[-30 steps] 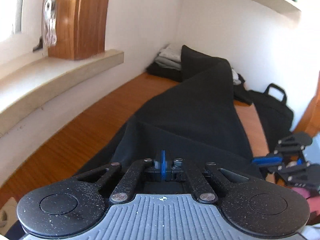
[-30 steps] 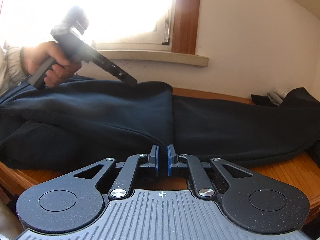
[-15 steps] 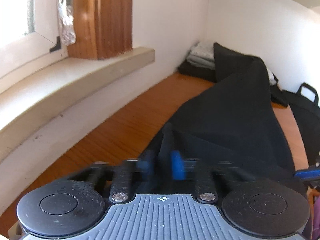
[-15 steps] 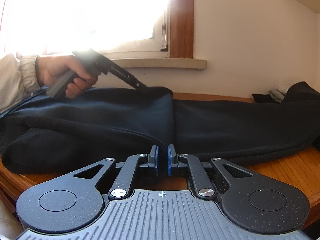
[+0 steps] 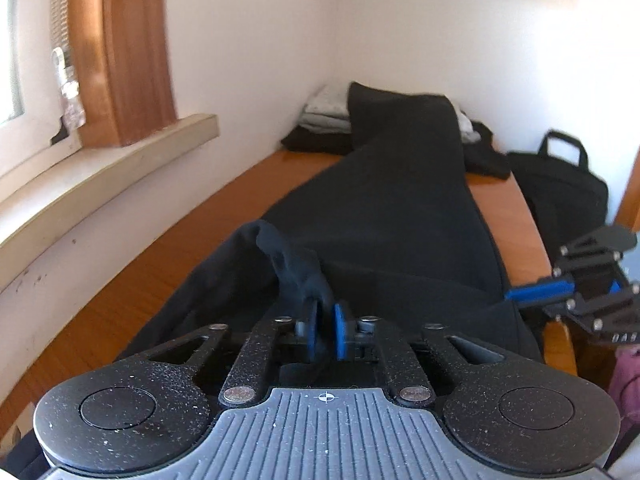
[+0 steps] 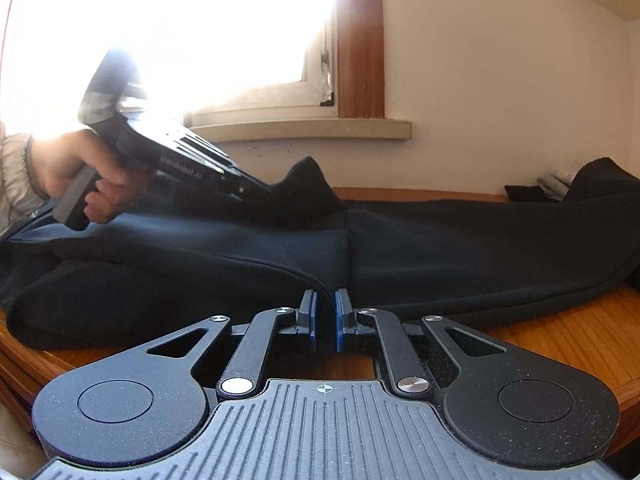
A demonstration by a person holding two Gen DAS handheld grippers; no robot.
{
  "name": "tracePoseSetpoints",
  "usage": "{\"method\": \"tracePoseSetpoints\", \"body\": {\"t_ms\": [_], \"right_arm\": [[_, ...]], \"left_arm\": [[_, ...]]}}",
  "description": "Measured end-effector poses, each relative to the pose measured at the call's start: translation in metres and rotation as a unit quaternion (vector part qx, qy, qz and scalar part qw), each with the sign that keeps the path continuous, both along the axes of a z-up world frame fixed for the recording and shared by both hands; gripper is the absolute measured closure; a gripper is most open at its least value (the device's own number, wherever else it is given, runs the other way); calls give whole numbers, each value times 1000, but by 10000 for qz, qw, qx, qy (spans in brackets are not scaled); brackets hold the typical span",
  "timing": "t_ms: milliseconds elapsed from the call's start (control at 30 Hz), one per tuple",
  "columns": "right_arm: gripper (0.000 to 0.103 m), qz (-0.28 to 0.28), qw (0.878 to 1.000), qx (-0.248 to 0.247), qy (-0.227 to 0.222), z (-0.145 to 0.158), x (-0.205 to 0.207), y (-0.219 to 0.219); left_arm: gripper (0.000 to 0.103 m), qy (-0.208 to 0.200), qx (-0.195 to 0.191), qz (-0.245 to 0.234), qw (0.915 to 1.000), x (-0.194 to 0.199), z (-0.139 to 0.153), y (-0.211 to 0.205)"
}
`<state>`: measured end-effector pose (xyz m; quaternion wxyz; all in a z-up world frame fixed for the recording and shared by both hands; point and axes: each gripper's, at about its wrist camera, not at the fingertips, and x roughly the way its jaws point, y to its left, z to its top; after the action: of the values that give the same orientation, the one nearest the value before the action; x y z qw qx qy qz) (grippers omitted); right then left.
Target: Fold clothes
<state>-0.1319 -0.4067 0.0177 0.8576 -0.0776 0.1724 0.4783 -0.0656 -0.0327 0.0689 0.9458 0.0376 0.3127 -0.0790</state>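
Left wrist view: left gripper point(image 5: 325, 330) jaws nearly closed, pinching a raised fold of the black garment point(image 5: 392, 216). Right gripper point(image 6: 325, 322) jaws, nearly closed, grip its near edge at lower centre on the wooden surface point(image 6: 560, 332).

A wooden bench point(image 5: 192, 264) runs along a white wall point(image 5: 256, 60) into a corner. A pale stone windowsill point(image 5: 100, 172) juts out above its long edge, under a window with a brown wooden frame point(image 5: 132, 52). In the bench's far corner sits a pile of folded grey and black laundry point(image 5: 324, 120). A black bag with handles point(image 5: 560, 184) stands past the far right edge.
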Motion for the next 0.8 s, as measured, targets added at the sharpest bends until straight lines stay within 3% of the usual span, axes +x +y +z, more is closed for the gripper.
{"method": "tracePoseSetpoints", "body": {"t_ms": [67,200,367,433,500,533,700,800], "right_arm": [[93,3,10000,-2,-4,0,0,0],[93,-6,10000,7,-7,0,-1,1],[93,-43,10000,-7,-55,-1,-5,2],[93,-46,10000,-17,-71,-1,-5,3],[93,-42,10000,-13,-69,-1,-5,3],[93,-40,10000,-7,-63,-1,-5,3],[93,-35,10000,-10,-65,-1,-6,3],[93,-21,9999,-40,-95,0,-6,3]], "left_arm": [[68,-62,32,12,10000,-3,5,5],[64,-31,2,28,10000,-4,10,19],[62,-253,-767,431,9958,-8,29,63],[66,-256,-1227,644,9900,2,33,84],[83,-145,-1537,801,9848,17,33,102],[87,-89,-1597,850,9835,26,30,107],[88,717,-2068,984,9708,67,7,112],[88,912,-2250,821,9666,73,0,100]]}}
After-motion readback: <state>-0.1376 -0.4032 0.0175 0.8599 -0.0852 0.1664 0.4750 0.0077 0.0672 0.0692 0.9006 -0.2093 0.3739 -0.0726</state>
